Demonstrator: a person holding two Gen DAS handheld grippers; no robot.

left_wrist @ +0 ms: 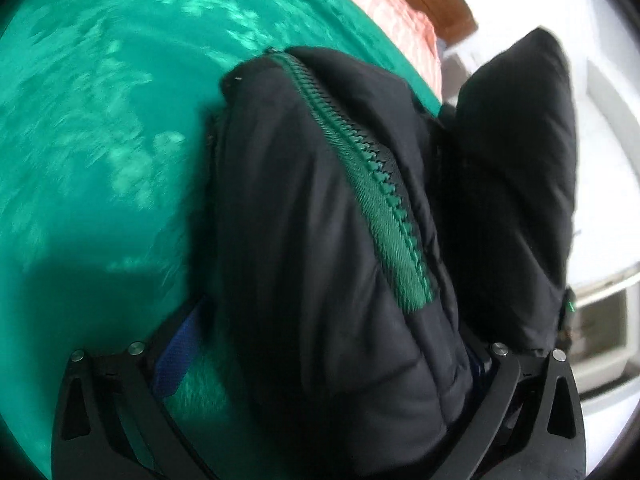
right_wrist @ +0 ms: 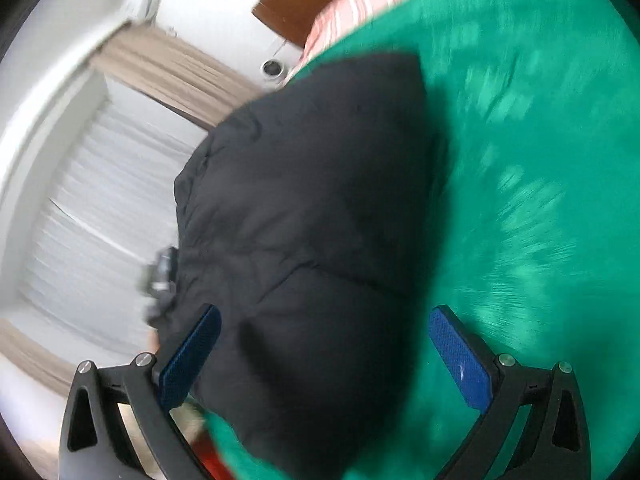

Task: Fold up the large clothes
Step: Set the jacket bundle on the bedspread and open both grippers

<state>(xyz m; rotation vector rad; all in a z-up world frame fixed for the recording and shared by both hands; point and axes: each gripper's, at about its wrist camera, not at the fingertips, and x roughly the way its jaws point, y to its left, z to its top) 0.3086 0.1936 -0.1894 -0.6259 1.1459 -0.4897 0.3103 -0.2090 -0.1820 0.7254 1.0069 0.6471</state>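
Right hand-held gripper spread wide around black jacket on green cover.
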